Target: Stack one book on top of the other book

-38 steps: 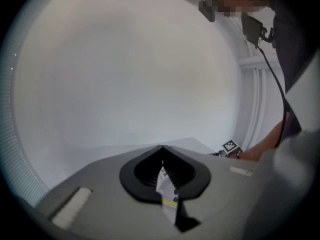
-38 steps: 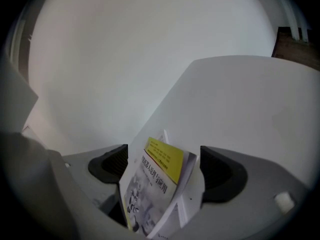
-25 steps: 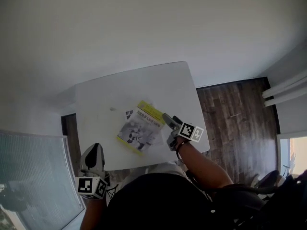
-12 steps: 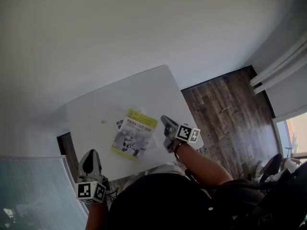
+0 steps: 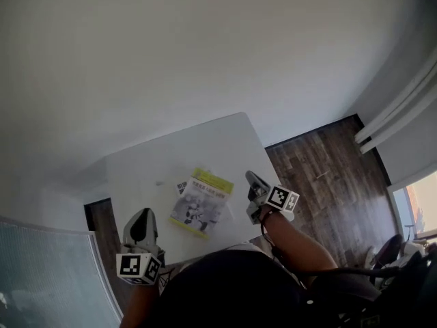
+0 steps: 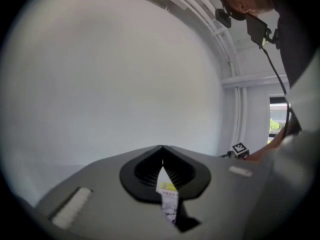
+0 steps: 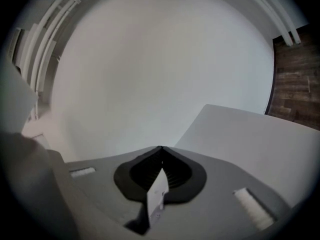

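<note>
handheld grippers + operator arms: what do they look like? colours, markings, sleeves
The left gripper and right gripper match: smooth grey shells with black ribbed pads. Each carries a marker cube, white with black squares. The person wears a dark top, and no sleeve covers the right forearm.

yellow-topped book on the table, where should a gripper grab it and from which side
Take the book by its right long edge, probably, coming in low from the right gripper side. It lies flat, so only its thin edges offer a pinch. That edge is free and nearest that gripper, whose shut jaws must open first.
</note>
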`<state>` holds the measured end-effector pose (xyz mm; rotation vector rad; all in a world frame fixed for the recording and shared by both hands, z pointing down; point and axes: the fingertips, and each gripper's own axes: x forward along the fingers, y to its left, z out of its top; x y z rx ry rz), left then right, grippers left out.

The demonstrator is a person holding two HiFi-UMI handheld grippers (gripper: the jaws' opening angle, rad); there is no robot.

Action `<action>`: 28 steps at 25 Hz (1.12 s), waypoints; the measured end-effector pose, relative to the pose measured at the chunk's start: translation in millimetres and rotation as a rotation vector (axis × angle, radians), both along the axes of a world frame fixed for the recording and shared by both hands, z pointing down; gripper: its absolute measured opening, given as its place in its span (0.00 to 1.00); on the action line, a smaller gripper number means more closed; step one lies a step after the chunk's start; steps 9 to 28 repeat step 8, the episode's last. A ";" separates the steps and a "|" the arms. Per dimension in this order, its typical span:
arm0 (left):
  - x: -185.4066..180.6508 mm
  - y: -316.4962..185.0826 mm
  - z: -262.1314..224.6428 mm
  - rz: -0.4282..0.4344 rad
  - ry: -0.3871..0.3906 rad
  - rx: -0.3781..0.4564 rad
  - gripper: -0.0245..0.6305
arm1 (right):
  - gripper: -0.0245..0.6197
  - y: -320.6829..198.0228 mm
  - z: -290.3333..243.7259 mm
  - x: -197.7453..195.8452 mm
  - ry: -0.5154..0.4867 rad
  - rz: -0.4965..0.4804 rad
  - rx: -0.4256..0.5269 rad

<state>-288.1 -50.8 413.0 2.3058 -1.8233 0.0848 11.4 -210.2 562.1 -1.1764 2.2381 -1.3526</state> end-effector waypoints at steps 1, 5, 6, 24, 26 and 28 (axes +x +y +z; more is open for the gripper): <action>1.7 -2.4 -0.8 0.017 -0.016 0.008 0.05 | 0.04 0.7 -3.8 3.5 0.004 0.012 0.007; -0.1 1.3 3.9 0.095 -0.157 0.015 0.05 | 0.04 12.4 -4.7 -3.1 0.001 0.038 0.005; 0.7 3.5 6.5 0.120 -0.182 0.014 0.05 | 0.04 17.9 -2.7 -5.5 0.002 0.040 -0.001; 2.7 6.9 12.1 0.165 -0.218 0.012 0.05 | 0.04 29.3 1.2 -8.9 0.006 0.044 -0.015; 2.7 6.9 12.1 0.165 -0.218 0.012 0.05 | 0.04 29.3 1.2 -8.9 0.006 0.044 -0.015; 2.7 6.9 12.1 0.165 -0.218 0.012 0.05 | 0.04 29.3 1.2 -8.9 0.006 0.044 -0.015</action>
